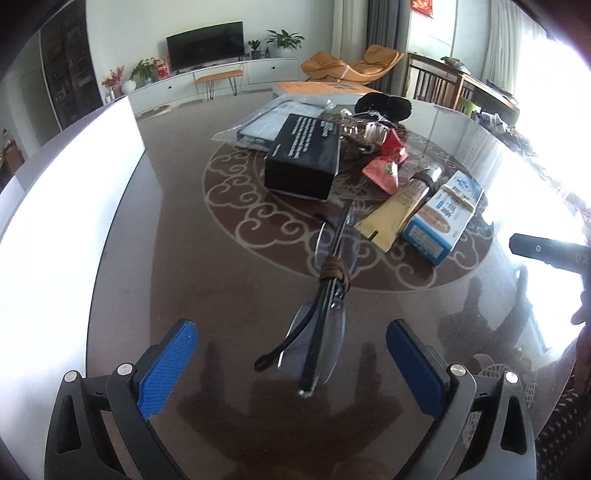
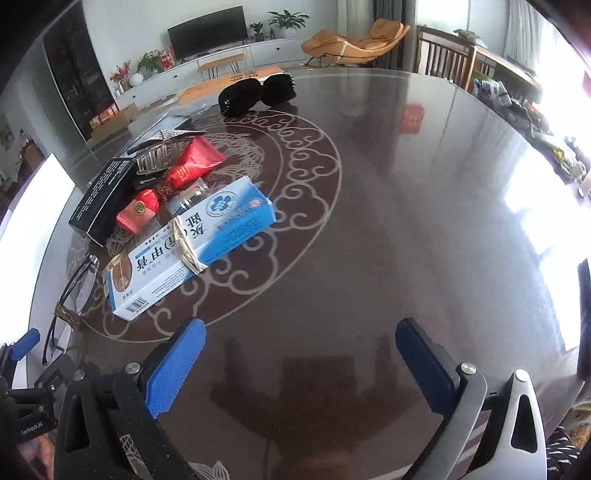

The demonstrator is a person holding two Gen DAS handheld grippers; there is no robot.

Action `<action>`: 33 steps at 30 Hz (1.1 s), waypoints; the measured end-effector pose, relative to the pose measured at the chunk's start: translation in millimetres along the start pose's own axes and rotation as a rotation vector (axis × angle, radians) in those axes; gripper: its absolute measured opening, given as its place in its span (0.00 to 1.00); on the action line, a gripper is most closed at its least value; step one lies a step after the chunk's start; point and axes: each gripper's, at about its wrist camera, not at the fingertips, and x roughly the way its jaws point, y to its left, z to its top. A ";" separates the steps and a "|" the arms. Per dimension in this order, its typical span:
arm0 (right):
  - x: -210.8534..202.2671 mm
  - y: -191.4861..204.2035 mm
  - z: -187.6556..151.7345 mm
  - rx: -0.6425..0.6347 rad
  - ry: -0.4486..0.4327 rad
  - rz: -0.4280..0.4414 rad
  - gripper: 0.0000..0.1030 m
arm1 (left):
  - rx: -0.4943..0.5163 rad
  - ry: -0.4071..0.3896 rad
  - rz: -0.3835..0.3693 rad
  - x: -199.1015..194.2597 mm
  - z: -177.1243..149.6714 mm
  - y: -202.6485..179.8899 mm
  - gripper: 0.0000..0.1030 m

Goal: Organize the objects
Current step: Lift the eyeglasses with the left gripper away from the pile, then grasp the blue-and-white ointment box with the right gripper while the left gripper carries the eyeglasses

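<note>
Left wrist view, both tongs (image 1: 291,360) (image 2: 301,363) apart, folded cord-wrapped glasses (image 1: 321,310), glossy patterned table (image 1: 184,240).

This is a home living room. A dark round table (image 2: 388,206) with a pale scroll pattern stands in the foreground. Beyond the table, against the far wall, a flat television (image 1: 205,45) sits on a long white cabinet (image 1: 218,75), with potted plants (image 1: 285,40) beside it. A small wooden bench (image 1: 219,76) stands in front of that cabinet. To the right of the television rests an orange lounge chair (image 1: 354,66), with curtains (image 1: 345,26) behind it and wooden dining chairs (image 1: 436,82) further right.
</note>
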 end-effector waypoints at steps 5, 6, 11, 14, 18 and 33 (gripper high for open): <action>16.4 42.7 29.7 0.005 0.028 0.098 1.00 | 0.039 0.037 -0.027 16.6 23.9 -11.8 0.65; 22.4 52.1 32.9 0.002 0.045 0.099 1.00 | 0.044 0.063 -0.030 23.4 25.2 -11.8 0.51; 26.6 58.4 29.4 0.105 0.055 0.089 1.00 | 0.003 0.026 -0.047 15.4 21.1 -2.8 0.10; 27.3 49.7 33.1 0.220 0.084 0.148 1.00 | -0.059 0.002 -0.031 4.5 6.9 5.9 0.10; 36.7 80.1 50.3 0.167 0.100 0.129 1.00 | -0.113 0.024 -0.046 2.5 -12.8 8.6 0.10; 16.7 64.4 18.1 -0.184 0.143 -0.028 0.83 | -0.141 -0.047 -0.094 -46.2 -24.1 29.9 0.10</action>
